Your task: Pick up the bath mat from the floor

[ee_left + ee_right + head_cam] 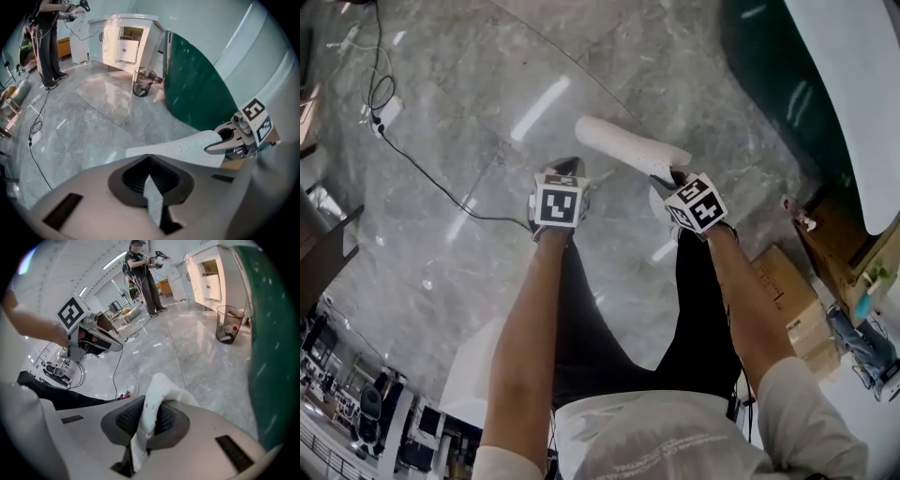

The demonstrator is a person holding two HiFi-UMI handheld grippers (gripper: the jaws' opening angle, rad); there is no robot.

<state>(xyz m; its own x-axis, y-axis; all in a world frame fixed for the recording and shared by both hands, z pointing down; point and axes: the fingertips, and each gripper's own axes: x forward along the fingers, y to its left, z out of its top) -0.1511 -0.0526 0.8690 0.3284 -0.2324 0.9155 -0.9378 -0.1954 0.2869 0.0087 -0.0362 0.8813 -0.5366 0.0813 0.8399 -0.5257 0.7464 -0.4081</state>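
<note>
The left gripper [151, 190] is clamped tight on a thin white edge of the bath mat [180, 149]. The mat stretches across to the right gripper [144, 425], whose jaws are pinched on a thicker fold of it. With 2 grips set, the mat hangs between them above the grey floor [469, 122] (no part looks to touch it). The pick-up seems essentially done, and at most a higher lift is left.
</note>
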